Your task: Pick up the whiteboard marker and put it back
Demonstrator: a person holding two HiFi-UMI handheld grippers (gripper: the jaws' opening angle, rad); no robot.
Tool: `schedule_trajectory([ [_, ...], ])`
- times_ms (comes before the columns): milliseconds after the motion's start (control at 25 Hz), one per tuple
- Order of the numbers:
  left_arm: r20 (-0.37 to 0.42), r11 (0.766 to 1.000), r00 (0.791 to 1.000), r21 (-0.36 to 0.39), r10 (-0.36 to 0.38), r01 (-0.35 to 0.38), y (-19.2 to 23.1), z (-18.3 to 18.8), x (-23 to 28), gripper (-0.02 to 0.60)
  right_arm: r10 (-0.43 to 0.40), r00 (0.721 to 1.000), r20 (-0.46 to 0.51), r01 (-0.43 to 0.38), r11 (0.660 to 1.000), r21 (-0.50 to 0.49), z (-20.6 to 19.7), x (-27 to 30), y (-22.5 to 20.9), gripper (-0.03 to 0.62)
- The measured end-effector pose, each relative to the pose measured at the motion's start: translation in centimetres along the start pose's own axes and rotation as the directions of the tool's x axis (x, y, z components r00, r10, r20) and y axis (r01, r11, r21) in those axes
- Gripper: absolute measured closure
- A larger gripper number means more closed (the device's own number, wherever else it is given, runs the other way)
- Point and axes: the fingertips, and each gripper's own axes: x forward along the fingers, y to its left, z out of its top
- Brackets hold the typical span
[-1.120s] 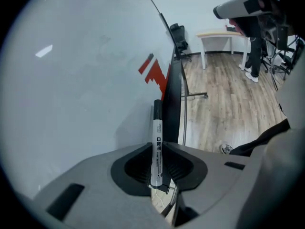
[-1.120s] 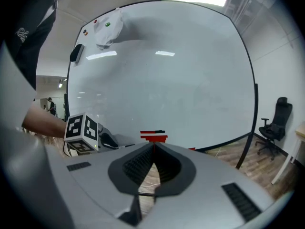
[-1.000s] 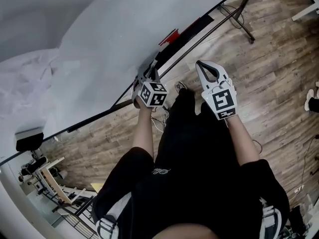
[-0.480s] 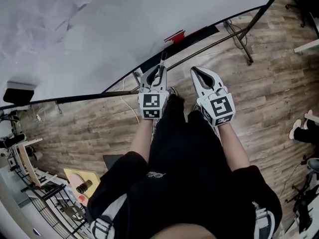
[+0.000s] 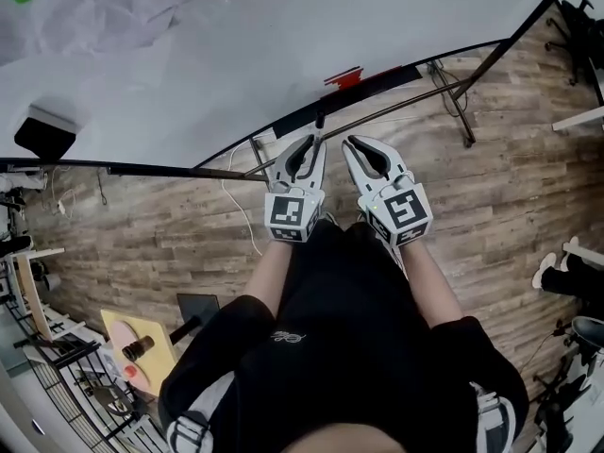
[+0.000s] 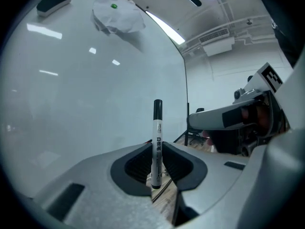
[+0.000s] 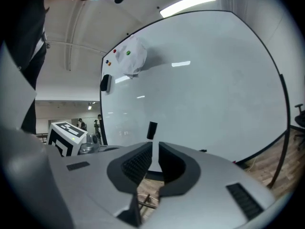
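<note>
Left tool [image 6: 157, 152] is clamped on the whiteboard marker [image 6: 157, 128], gripping low on the barrel. Marker stands upright between the pads, black cap up, in front of the whiteboard [image 6: 86, 94]. Right tool [image 7: 153, 159] is closed to a sliver with nothing in it, and we see it just beside the left one. Both sit above the wood floor [image 5: 491, 187], near the board's lower edge.

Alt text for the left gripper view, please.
The left tool is clamped on a white whiteboard marker, black cap pointing up, in front of a large whiteboard. An eraser and crumpled paper sit high on the board; the right tool shows at right.
</note>
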Motion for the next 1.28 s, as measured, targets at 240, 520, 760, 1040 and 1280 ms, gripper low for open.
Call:
schedule_trajectory([
  [240, 0.078, 0.991, 0.988, 0.032, -0.134, 0.132, -1.4, 1.3, -1.0, 0.514, 0.032, 0.999, 0.031, -0.035, 0.994, 0.103, 0.7, 1.4, 1.9, 0.465],
  [520, 0.135, 0.966, 0.956, 0.028, -0.259, 0.257, -2.1, 1.6, -2.2, 0.514, -0.031, 0.999, 0.016, 0.028, 0.990, 0.138, 0.2, 1.9, 3.0, 0.467],
  [760, 0.161, 0.938, 0.925, 0.023, -0.345, 0.345, -2.7, 1.7, -3.2, 0.514, -0.088, 0.996, 0.009, 0.087, 0.988, 0.126, -0.2, 1.9, 3.7, 0.513],
  [1040, 0.143, 0.906, 0.895, 0.058, -0.423, 0.419, -3.8, 0.5, -3.9, 0.514, -0.151, 0.988, -0.006, 0.151, 0.984, 0.098, -0.9, 0.6, 4.3, 0.539],
  [1280, 0.126, 0.905, 0.896, 0.029, -0.425, 0.425, -4.6, 1.1, -4.2, 0.512, -0.139, 0.990, -0.031, 0.141, 0.988, 0.063, -1.4, 0.0, 4.5, 0.540],
])
